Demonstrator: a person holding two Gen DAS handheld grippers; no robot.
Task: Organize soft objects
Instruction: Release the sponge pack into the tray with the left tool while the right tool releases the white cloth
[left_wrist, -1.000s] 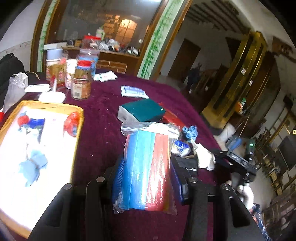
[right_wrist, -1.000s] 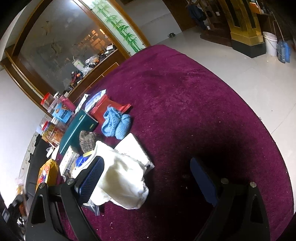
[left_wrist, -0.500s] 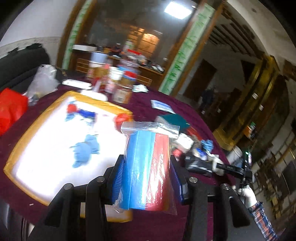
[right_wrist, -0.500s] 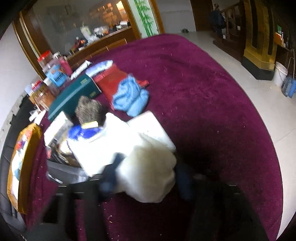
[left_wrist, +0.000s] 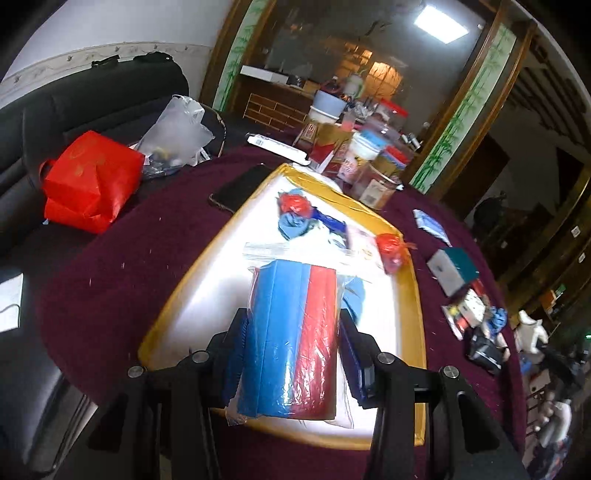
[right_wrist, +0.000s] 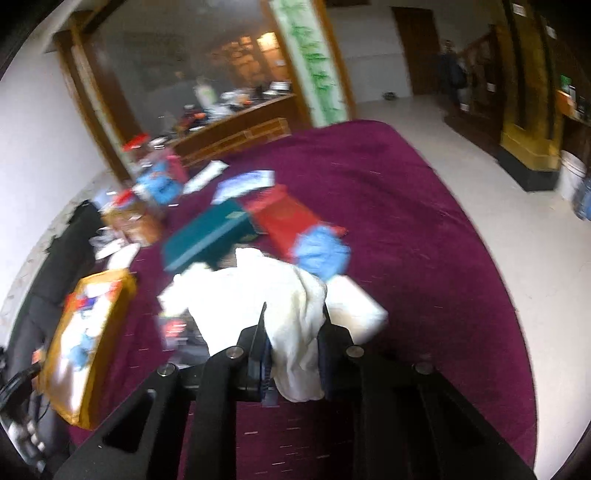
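Frankly, the right wrist view is smeared with motion blur, so the teal box (right_wrist: 210, 236), red packet (right_wrist: 286, 221) and blue knit piece (right_wrist: 323, 253) on the table (right_wrist: 406, 229) are only colours to me; my right gripper (right_wrist: 293, 343) is clamped on a white cloth (right_wrist: 280, 295) whose lower end hides its pads. Only the left wrist view shows my left gripper (left_wrist: 291, 354) pinching the bagged blue and red cloths (left_wrist: 295, 332) above the yellow-rimmed tray (left_wrist: 415, 295); a red bag (left_wrist: 88, 184) sits far left. A second ago that bag hung over bare maroon cloth and the right gripper stood open beside the white cloth.
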